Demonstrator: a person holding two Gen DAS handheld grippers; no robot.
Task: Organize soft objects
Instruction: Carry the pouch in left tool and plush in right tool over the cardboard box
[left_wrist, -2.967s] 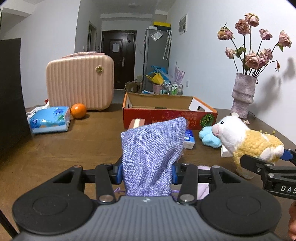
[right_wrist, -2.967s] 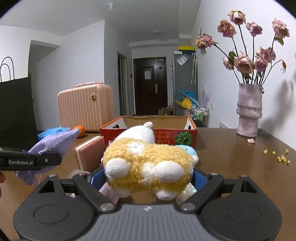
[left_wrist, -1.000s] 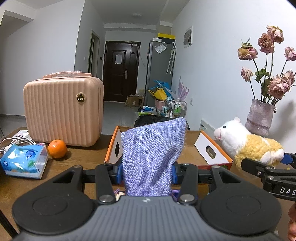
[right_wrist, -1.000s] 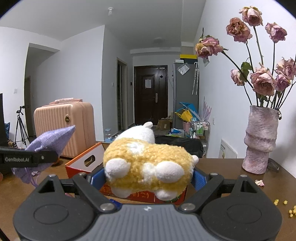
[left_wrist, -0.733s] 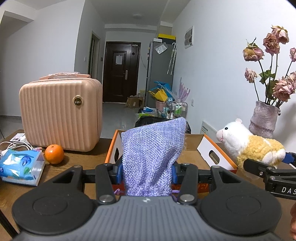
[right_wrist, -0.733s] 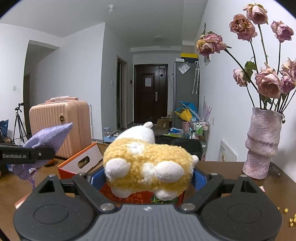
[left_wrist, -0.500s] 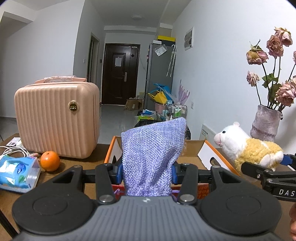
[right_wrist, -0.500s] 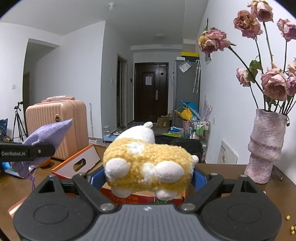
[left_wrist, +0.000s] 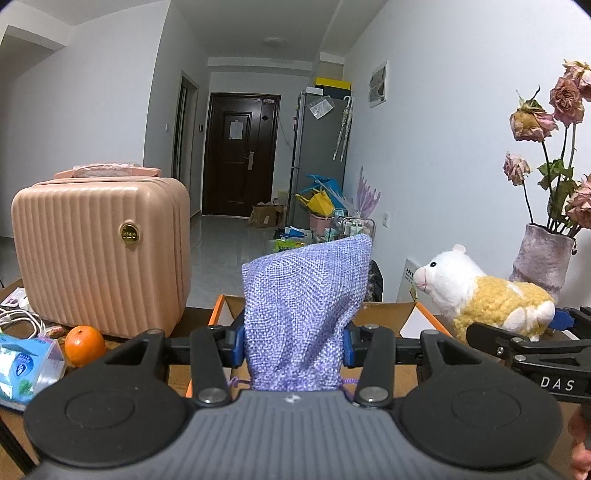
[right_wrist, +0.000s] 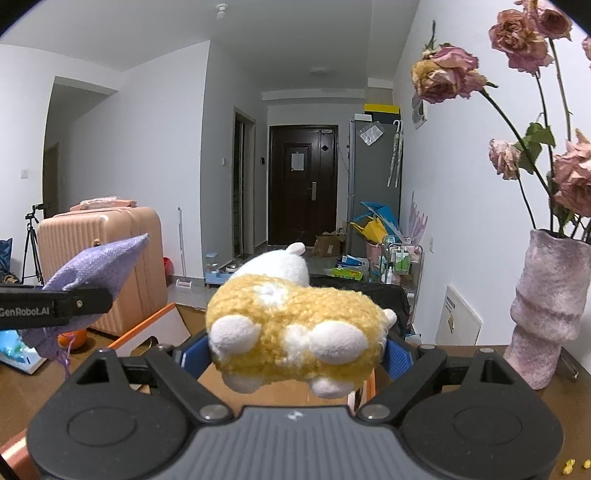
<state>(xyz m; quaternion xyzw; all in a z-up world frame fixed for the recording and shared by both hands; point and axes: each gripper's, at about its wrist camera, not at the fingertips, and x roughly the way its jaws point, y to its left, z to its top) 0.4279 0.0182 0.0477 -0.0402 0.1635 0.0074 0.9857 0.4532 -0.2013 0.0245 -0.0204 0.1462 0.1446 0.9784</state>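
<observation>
My left gripper (left_wrist: 291, 343) is shut on a purple woven pouch (left_wrist: 301, 314) and holds it upright above the near edge of an open orange cardboard box (left_wrist: 384, 314). My right gripper (right_wrist: 291, 354) is shut on a yellow and white plush sheep (right_wrist: 295, 332) and holds it over the same box (right_wrist: 147, 328). The sheep also shows at the right of the left wrist view (left_wrist: 484, 295). The pouch shows at the left of the right wrist view (right_wrist: 88, 277). The box's inside is mostly hidden behind both grippers.
A pink ribbed case (left_wrist: 99, 254) stands on the brown table at left, with an orange (left_wrist: 85, 345) and a blue tissue pack (left_wrist: 26, 369) before it. A purple vase of dried roses (right_wrist: 546, 310) stands at right. Yellow crumbs (right_wrist: 569, 469) lie near it.
Both grippers have moved forward and risen over the box with their loads. The case, orange and tissue pack have slid left in the left wrist view; the vase looms closer on the right.
</observation>
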